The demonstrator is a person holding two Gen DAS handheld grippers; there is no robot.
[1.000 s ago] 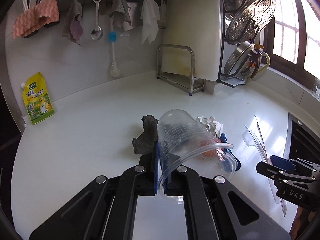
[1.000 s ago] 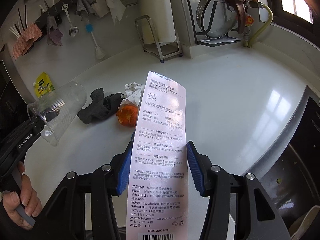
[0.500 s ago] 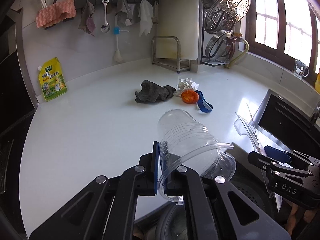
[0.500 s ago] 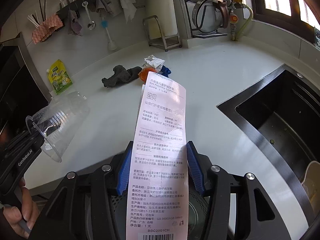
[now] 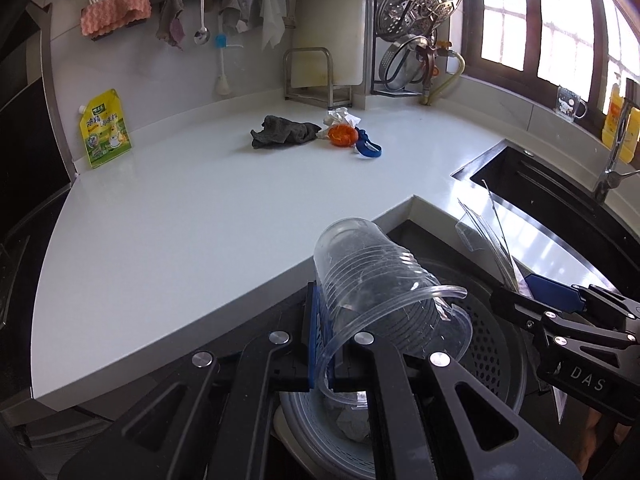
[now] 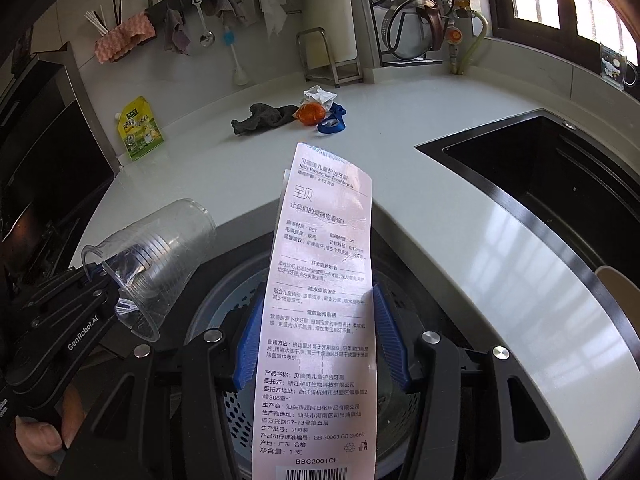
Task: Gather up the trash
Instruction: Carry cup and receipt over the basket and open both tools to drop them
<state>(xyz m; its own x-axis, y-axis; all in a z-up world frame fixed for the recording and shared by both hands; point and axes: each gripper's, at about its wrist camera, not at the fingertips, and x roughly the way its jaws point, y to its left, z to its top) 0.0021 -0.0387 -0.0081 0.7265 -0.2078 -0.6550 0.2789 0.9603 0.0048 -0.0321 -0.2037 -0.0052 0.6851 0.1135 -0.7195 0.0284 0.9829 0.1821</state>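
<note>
Now, my readings from both wrist cameras:

Left gripper (image 5: 326, 344): my jaws are clenched on the rim of the clear plastic cup (image 5: 376, 276), which lies tipped on its side so it can slide off once I let go.

Right gripper (image 6: 320, 344): my jaws flank the pink toothbrush package (image 6: 320, 320); I judge they grasp it, though the pad contact is hidden behind the card.

Bin (image 5: 492, 344): the perforated grey bin sits directly below both loads, which I judge is why I hold them here.

Left behind on the counter (image 5: 200, 208): grey rag (image 5: 280, 130), crumpled paper (image 5: 340, 117), orange wrapper (image 5: 342, 136), blue loop (image 5: 368, 148), clustered far back.

Next: release both, I think.
</note>
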